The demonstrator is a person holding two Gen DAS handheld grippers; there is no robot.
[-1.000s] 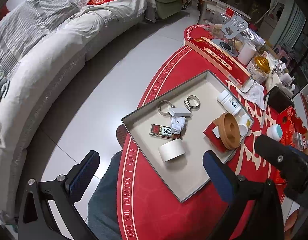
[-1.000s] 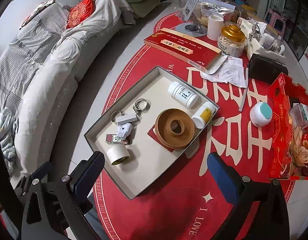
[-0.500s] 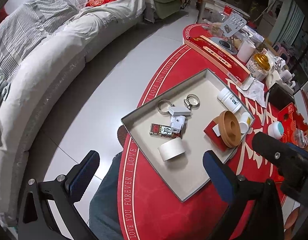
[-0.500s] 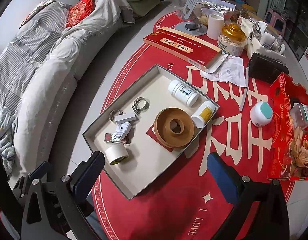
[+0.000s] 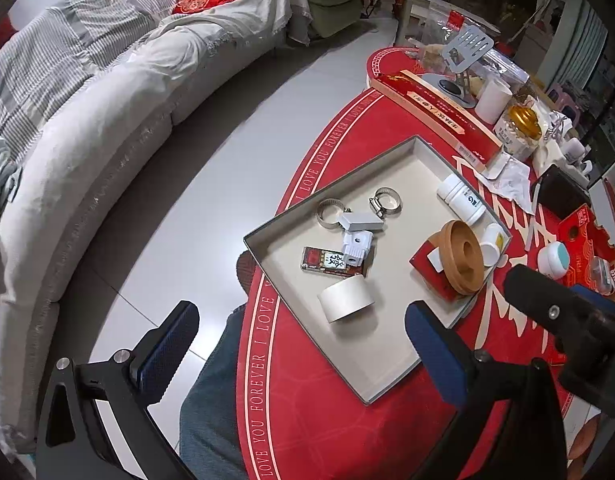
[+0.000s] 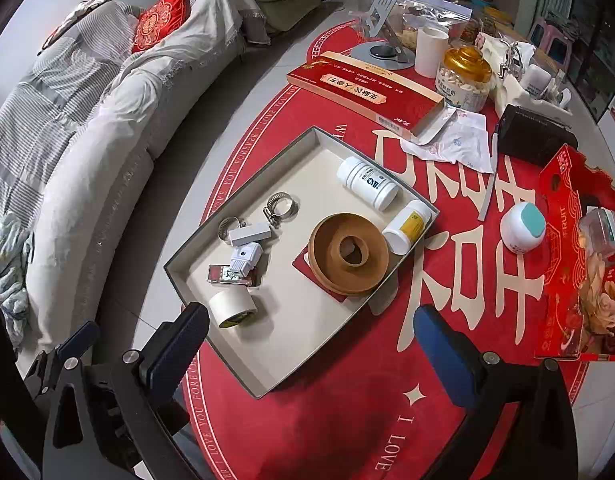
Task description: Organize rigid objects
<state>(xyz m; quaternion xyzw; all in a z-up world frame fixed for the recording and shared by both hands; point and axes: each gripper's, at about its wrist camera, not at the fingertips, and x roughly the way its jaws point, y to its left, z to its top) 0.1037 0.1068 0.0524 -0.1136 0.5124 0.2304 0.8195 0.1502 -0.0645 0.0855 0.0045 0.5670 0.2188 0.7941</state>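
Tray (image 6: pixel 243 376) on the counter (image 6: pixel 347 420) holds a tape roll (image 6: pixel 231 308), wooden ring (image 6: pixel 347 254) and bottle (image 6: pixel 367 184); left gripper (image 5: pixel 303 344) and right gripper (image 6: pixel 311 344) fingers spread wide, empty, near it.

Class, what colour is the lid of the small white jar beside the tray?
Teal lid, clearest in the right wrist view.

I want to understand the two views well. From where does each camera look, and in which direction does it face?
Left wrist: above the table's near edge, looking down and forward at the tray and sofa; its open gripper, the person's knee and the other gripper show.
Right wrist: further right, above the table, looking down at the same tray; its open gripper shows.
Shared: tray, tape roll, wooden ring.
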